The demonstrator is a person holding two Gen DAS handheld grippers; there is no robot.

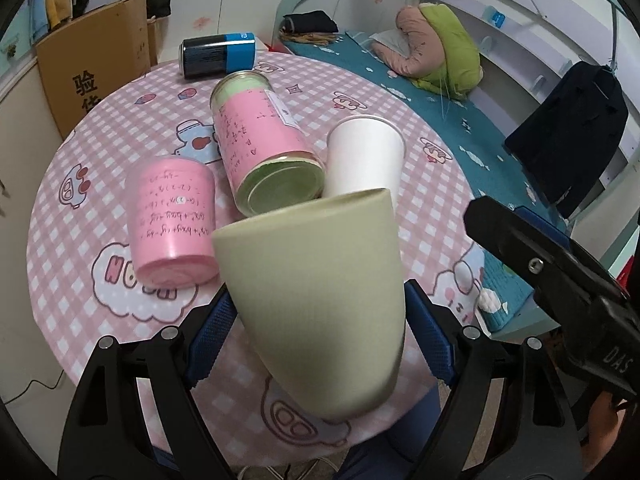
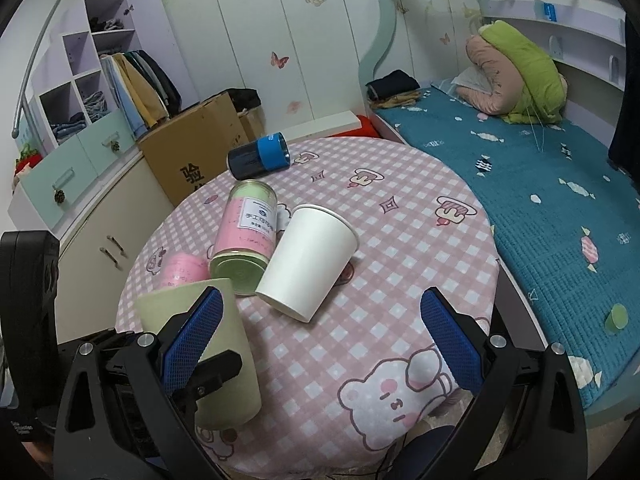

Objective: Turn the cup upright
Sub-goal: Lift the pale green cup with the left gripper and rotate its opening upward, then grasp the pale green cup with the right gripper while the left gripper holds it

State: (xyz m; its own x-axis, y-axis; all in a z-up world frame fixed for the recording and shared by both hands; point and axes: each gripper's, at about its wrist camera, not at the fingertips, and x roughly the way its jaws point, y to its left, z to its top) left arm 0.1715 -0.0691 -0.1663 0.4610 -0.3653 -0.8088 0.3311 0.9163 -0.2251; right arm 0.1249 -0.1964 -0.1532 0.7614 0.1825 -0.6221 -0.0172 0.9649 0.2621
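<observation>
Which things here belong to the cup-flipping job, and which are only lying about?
Job: green cup, tilted, held by the left hand-held gripper.

Lying about: white paper cup, pink-and-green can, pink cup, blue-and-black can, all on their sides.

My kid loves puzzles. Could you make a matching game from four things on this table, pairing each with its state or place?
Things:
1. green cup
2. white paper cup
3. blue-capped can
4. open right gripper

States:
A. lying on its side at the table's far edge
B. holding nothing
C. held between the left gripper's pads
D. lying on its side mid-table

Pairs: 1-C, 2-D, 3-A, 4-B
</observation>
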